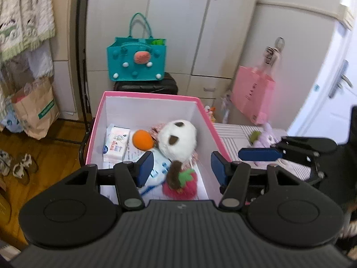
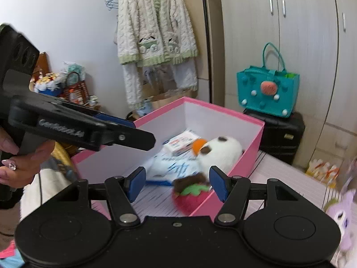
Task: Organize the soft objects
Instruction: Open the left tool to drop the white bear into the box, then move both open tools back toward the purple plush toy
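A pink box with white walls holds a white panda plush, an orange ball, a strawberry plush and tissue packs. My left gripper hovers open over the box's near end, nothing between its pads. My right gripper is also open and empty above the box's near corner. A purple plush lies outside the box on the striped surface. A hand holds the left gripper.
A teal felt bag stands on a black suitcase behind the box. A pink paper bag hangs on the wardrobe at the right. A brown paper bag and shoes sit on the floor. A cardigan hangs on the wall.
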Motion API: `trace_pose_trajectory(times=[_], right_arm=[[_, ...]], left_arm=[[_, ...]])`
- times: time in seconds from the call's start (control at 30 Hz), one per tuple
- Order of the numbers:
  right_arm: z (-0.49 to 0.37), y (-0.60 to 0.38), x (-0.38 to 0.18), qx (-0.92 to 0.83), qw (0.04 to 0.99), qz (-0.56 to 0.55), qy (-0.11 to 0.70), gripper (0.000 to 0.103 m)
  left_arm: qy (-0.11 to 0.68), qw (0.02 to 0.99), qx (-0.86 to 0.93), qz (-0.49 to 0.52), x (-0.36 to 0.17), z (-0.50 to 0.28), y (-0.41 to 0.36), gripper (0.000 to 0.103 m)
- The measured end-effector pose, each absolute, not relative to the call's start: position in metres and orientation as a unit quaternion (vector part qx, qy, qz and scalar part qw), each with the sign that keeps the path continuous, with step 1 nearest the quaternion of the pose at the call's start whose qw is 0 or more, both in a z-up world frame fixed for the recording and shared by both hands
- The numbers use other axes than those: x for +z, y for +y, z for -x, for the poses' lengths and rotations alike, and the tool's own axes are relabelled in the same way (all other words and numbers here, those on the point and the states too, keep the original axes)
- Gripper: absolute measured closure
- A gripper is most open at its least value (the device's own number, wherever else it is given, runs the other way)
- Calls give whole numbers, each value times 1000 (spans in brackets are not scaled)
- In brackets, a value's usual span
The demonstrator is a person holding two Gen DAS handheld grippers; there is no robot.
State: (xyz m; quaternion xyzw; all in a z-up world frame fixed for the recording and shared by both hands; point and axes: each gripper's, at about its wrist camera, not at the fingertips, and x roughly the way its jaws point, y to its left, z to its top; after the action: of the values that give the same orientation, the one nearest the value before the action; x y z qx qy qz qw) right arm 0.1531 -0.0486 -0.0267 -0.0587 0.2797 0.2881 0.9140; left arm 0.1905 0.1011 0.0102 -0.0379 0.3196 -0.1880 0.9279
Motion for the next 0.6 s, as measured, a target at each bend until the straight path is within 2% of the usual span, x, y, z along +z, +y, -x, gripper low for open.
trace_pose_trajectory(times=[0.23, 0.53, 0.6], right_arm=[[-108, -67, -11, 300, 910, 56, 279, 35], [-59, -97, -15, 291, 904, 76, 304, 35], [-47, -106, -19, 289, 903, 76, 308, 35]], left_arm=[[312, 924, -221, -13, 32, -139, 92, 43], [346, 894, -283, -33, 29, -93, 66, 43], [343, 891, -295, -45, 29, -82, 60, 40]])
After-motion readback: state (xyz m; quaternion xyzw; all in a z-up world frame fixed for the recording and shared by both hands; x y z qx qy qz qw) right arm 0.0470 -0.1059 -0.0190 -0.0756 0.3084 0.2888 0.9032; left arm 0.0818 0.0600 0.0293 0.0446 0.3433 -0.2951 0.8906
